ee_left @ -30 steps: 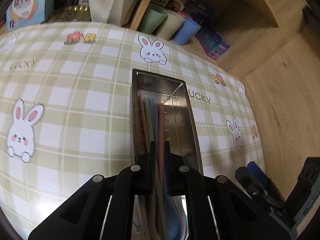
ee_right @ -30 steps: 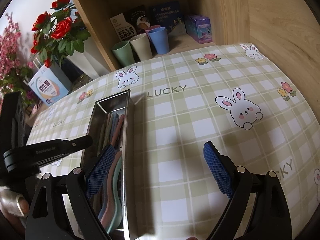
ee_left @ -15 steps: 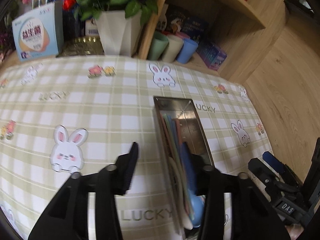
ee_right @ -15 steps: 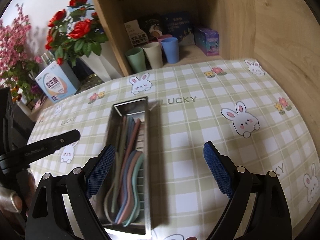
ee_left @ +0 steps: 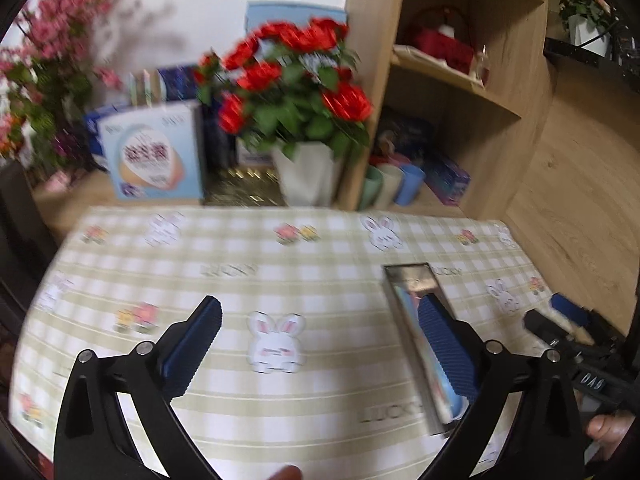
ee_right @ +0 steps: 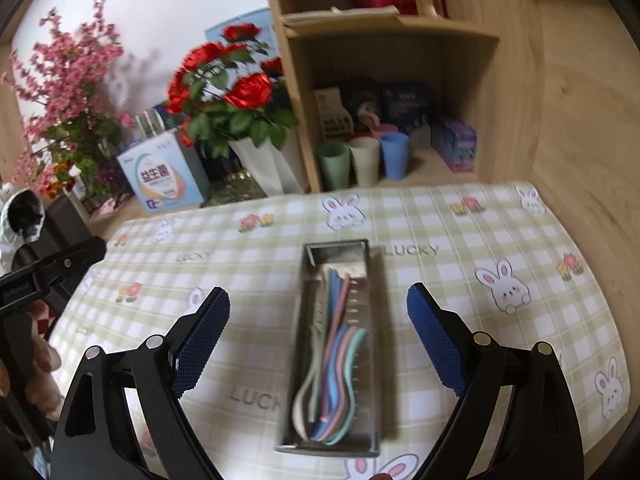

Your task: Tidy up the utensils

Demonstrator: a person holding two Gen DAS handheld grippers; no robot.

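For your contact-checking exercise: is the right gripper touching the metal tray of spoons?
Apart. The right wrist view shows the right gripper open, tablecloth visible between each finger and the metal tray.

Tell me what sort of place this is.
Probably a home dining corner: a green checked bunny-print tablecloth, a wooden shelf unit holding pastel plastic cups, a white vase of red roses, and a steel tray of pastel spoons.

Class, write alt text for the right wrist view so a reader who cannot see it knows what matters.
A long stainless-steel tray holding pastel plastic spoons lies on a green checked tablecloth with bunny prints, framed by the open right gripper with blue-padded fingers. Behind stand red roses and three pastel cups on a wooden shelf.
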